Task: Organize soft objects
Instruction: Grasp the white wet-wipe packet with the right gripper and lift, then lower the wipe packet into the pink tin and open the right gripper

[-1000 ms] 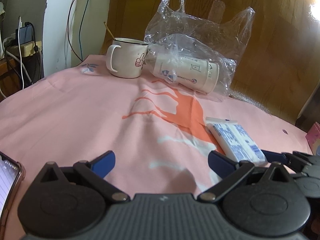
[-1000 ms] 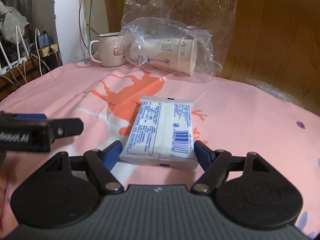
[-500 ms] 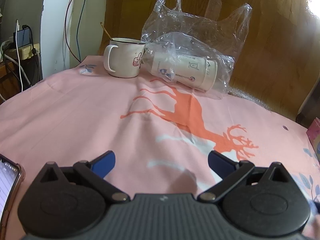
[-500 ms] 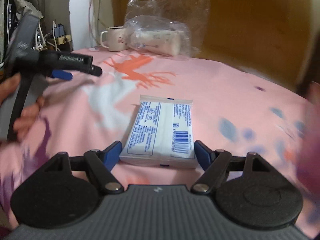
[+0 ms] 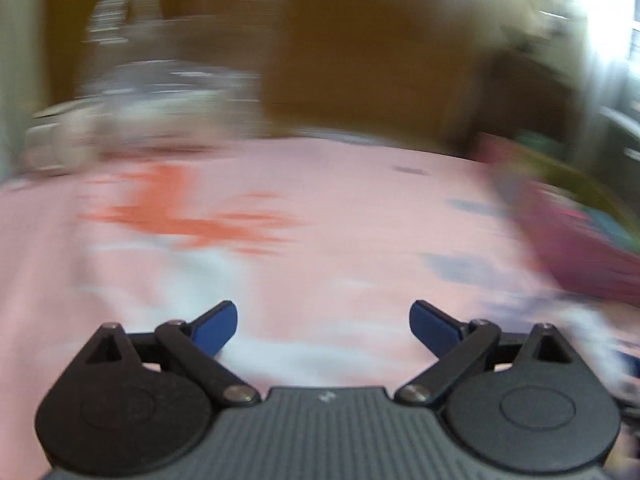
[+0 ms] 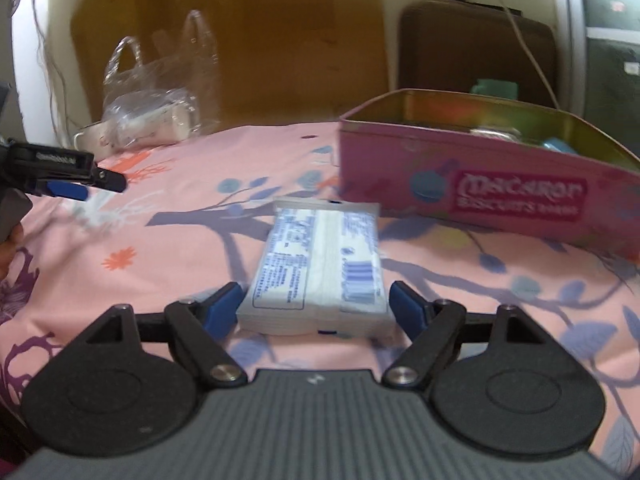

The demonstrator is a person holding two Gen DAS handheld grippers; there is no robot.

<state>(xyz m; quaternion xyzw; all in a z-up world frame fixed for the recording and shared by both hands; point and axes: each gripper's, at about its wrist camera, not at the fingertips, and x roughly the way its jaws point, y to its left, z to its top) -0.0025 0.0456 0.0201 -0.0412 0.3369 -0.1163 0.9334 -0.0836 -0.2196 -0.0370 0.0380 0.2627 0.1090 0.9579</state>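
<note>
The table is covered by a pink cloth (image 6: 168, 240) printed with an orange deer, purple branches and small blue leaves.

At the far left of the right wrist view the left gripper (image 6: 96, 182) reaches in above the cloth. In its own, badly smeared view, the left gripper (image 5: 323, 322) has its blue fingers spread wide with only cloth between them.

Behind it, at the cloth's back edge, a clear plastic bag (image 6: 156, 92) stands with a white paper cup (image 6: 160, 120) lying on its side within it, and what seems to be a white mug (image 6: 90, 138) just to its left, though blur makes that uncertain. A brown wooden panel (image 6: 260, 32) fills the wall behind.

In the middle, the right gripper (image 6: 316, 308) has its blue fingers pressed against both sides of a white tissue pack (image 6: 318, 264) with blue print, held just over the cloth.

To the right, just beyond the pack, sits an open pink biscuit tin (image 6: 500, 184) with a gold interior, a few small items inside. Behind it stands a dark brown chair back (image 6: 476, 44), with a white cable (image 6: 520, 36) hanging across it.
</note>
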